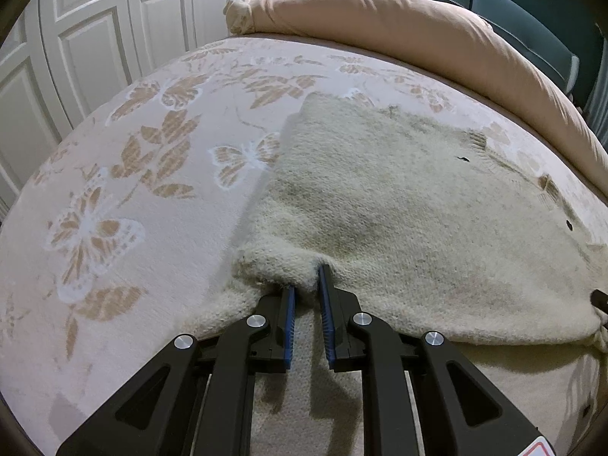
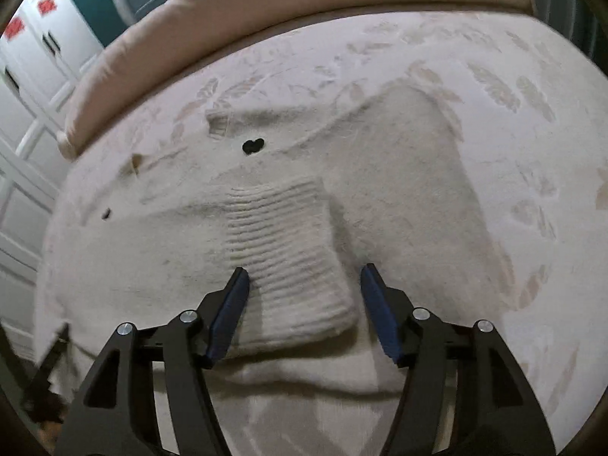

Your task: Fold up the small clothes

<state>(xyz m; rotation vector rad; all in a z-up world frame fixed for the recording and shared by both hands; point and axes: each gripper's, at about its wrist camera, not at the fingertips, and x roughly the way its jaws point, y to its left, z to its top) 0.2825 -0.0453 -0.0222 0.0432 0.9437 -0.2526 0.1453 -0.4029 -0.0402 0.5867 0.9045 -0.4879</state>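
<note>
Bedroom with a printed bed cover and panelled doors

A cream bed cover with tan butterfly and leaf print (image 1: 125,174) fills the foreground; a long peach bolster pillow (image 1: 380,15) lies along its far edge, white panelled wardrobe doors (image 1: 87,34) left, teal padded headboard (image 1: 505,3) behind.

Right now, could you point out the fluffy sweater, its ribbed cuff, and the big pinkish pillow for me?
sweater (image 1: 380,197): left wrist view, on the flat cream body.
ribbed cuff (image 2: 288,250): right wrist view, on the ridged knit between the open fingers.
pillow (image 1: 380,15): left wrist view, on its upper surface.
</note>
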